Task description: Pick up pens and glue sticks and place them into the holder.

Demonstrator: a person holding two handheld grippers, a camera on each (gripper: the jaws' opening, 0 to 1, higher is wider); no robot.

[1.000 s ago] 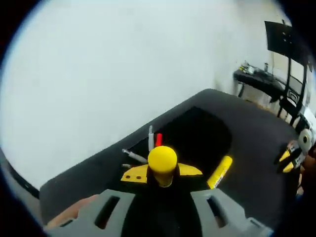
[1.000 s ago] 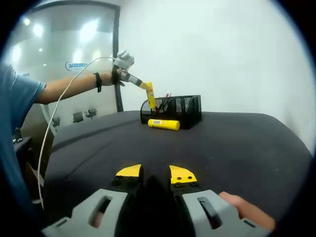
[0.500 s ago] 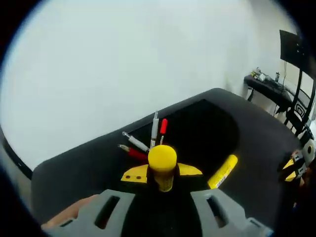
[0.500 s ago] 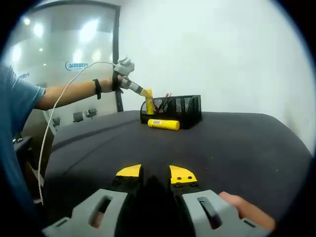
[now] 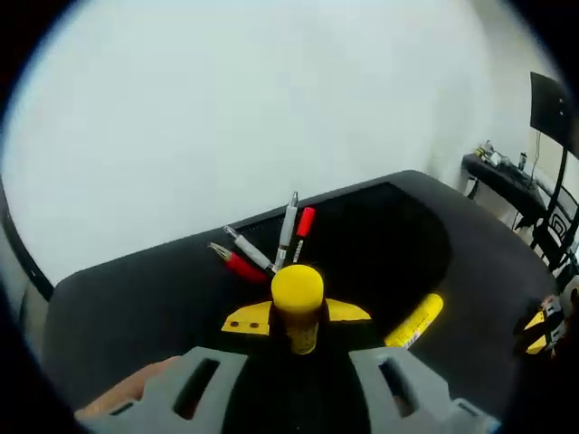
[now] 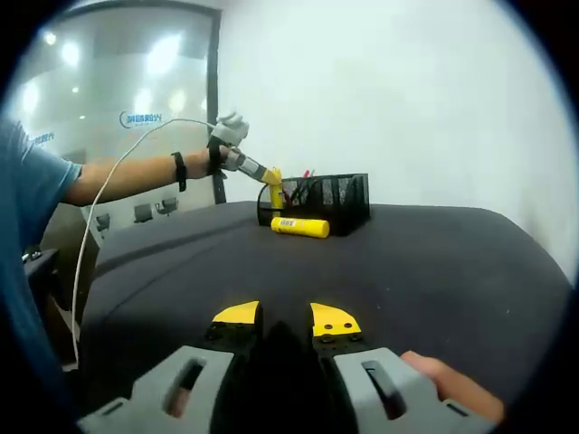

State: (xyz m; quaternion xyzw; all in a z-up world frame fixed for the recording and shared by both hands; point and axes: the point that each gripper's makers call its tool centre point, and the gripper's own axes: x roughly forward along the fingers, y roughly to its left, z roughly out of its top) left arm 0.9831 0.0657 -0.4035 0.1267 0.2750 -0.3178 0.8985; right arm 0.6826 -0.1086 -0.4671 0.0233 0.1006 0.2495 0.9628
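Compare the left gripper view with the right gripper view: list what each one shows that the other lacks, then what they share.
Left gripper view alone: the tips of the pens seen from above, and a desk and a chair by the wall.

Right gripper view alone: the person's arm, a cable, a glass wall and the holder's mesh side.

Both: the held glue stick in the left gripper, the glue stick on the table, and the right gripper.

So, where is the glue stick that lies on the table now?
In the right gripper view, the glue stick lies flat on the black table, just in front of the mesh holder.
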